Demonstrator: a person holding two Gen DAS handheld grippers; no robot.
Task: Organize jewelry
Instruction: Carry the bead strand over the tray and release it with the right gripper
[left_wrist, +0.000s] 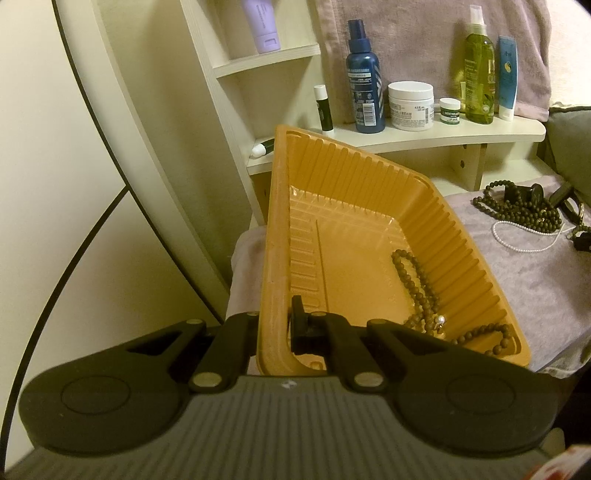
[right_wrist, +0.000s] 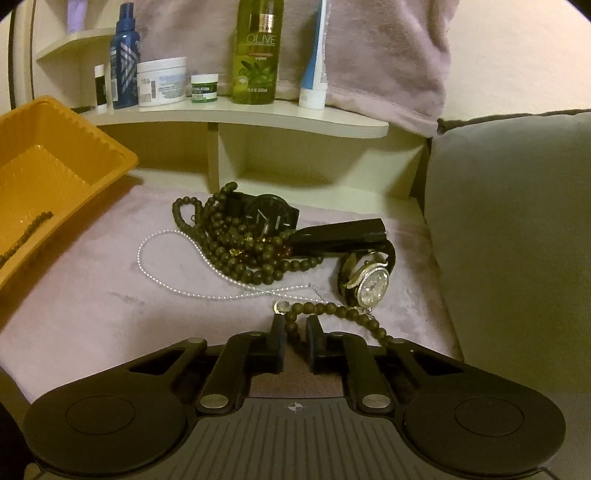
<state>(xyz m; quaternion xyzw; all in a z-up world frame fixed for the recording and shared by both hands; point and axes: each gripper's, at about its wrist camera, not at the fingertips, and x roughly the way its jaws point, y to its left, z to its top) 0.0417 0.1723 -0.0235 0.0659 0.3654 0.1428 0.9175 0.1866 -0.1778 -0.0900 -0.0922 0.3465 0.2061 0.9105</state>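
We are seeing an orange ribbed tray (left_wrist: 369, 206), brown beads (left_wrist: 417, 280) in it, and a mauve cloth (right_wrist: 92, 295) underneath. We are looking at dark brown beads (right_wrist: 229, 254), a white pearl strand (right_wrist: 166, 236), a black watch (right_wrist: 266, 216) and a silvery, possibly jewelled watch (right_wrist: 371, 286).

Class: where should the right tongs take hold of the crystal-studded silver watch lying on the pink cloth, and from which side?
Probably the band: the crystal-studded silver watch lies tilted, its wide round face offering little to pinch. Its dark strap loop arches behind it. Bring the right tongs in from the near side, above the brown bead strand, and close across that strap.
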